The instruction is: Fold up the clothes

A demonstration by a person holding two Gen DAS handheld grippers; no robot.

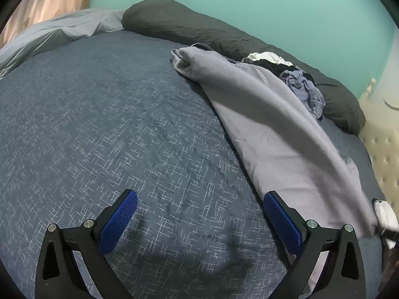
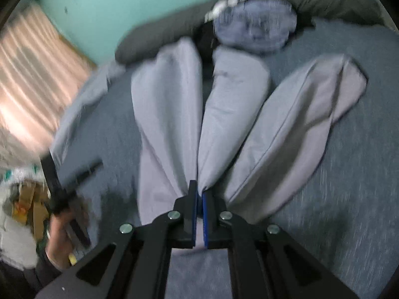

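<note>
Right gripper (image 2: pixel 200 191) pinches the grey garment's (image 2: pixel 169 114) edge; left gripper (image 1: pixel 200 214) gapes empty (bare bedspread (image 1: pixel 99 124) beneath).

Dim, soft indoor light. The left wrist view is sharp; the right is smeared by motion blur. The peach striped curtain (image 2: pixel 32 79) glows palely. Fisheye bending and black vignettes frame both views.
</note>
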